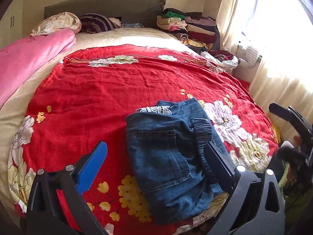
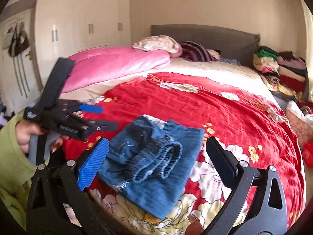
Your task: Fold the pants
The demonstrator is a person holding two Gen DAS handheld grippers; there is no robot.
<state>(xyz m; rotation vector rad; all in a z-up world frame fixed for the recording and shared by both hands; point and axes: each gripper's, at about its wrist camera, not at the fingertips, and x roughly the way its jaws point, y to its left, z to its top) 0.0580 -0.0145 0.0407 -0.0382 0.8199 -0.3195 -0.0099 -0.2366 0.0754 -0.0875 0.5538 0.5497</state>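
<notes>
Folded pants (image 1: 172,156) lie lengthwise toward headboard (image 1: 103,5), waistband (image 1: 203,135) uppermost.

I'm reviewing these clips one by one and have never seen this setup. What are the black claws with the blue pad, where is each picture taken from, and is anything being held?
There is no robot here. A person holds a two-finger gripper in each hand, and a wide-angle camera on each looks forward along its fingers. One picture comes from the left gripper, the other from the right gripper; the right view also shows the left gripper out in front, gripped by the person's hand in a green sleeve. On the red floral bedspread lie blue denim pants, folded into a compact bundle. Both grippers stand wide open with nothing between the pads, so nothing is held. Farther back are a pink quilt and stacked clothes.
</notes>
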